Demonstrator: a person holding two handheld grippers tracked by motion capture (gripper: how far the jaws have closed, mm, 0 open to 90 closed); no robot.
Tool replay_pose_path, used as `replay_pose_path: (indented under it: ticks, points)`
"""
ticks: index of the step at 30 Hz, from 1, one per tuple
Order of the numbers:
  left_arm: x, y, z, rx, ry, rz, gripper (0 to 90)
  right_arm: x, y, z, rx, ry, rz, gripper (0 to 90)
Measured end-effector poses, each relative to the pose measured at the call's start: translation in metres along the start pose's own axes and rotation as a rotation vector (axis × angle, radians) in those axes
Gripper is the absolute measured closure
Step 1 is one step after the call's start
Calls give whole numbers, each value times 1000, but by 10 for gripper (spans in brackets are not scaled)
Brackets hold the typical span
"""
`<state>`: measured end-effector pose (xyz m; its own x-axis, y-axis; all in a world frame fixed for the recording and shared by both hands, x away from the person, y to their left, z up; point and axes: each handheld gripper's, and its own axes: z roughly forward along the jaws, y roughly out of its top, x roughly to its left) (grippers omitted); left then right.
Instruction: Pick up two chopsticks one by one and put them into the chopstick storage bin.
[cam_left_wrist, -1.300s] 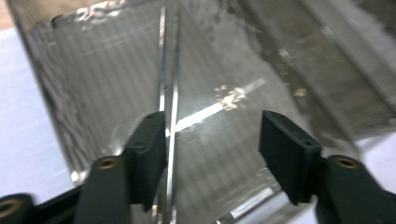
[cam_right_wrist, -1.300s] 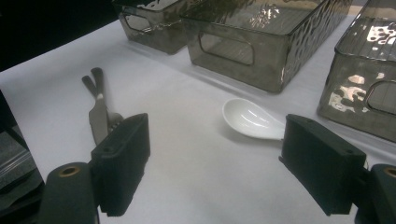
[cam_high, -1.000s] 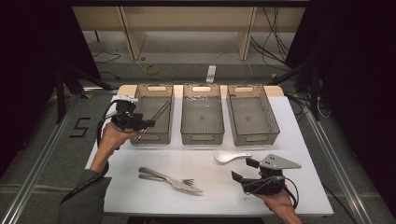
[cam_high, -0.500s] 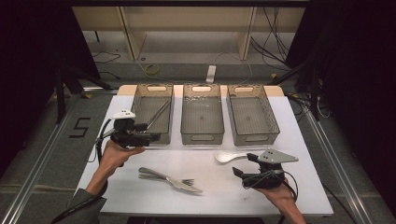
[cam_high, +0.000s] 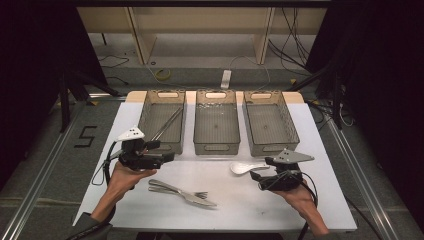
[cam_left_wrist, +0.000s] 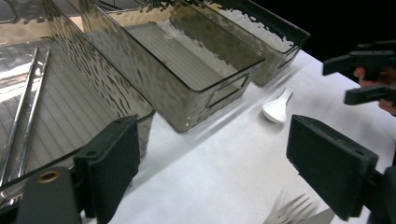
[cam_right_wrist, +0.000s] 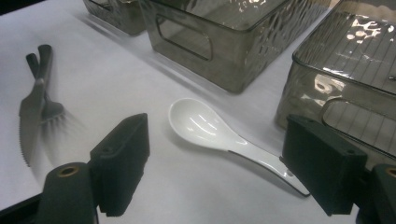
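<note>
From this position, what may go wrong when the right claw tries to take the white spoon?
1. The white spoon lies flat on the table, and its handle is thin; the open right claw may push it away instead of gripping it.
2. The handle ends close to the right bin, so a claw finger might knock that wall.
3. The spoon looks smooth and glossy, so it might slip when lifted.

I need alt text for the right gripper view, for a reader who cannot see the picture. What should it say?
A white spoon lies on the white table, seen between the two open black jaws of the right gripper, with nothing held. A knife and a fork lie together at the left, and clear grey bins stand behind the spoon.
</note>
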<state>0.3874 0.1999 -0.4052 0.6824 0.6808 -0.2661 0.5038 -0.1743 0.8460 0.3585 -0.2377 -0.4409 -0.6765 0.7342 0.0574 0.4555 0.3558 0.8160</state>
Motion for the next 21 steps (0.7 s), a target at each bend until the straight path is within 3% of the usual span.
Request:
replay_pose_path:
  ticks: [6, 9, 16, 21]
  points:
    - [-6, -6, -1, 13, -9, 6, 155, -10, 3, 11, 34, 16, 0, 241]
    - [-8, -8, 0, 22, 4, 35, 154, -14, 5, 17, 54, 23, -9, 241]
    - [-9, -10, -5, -8, 10, 15, 154, -21, 11, 27, 79, 28, -30, 241]
    - [-13, -14, -5, -18, 16, 34, 154, -28, 15, 35, 97, 32, -30, 241]
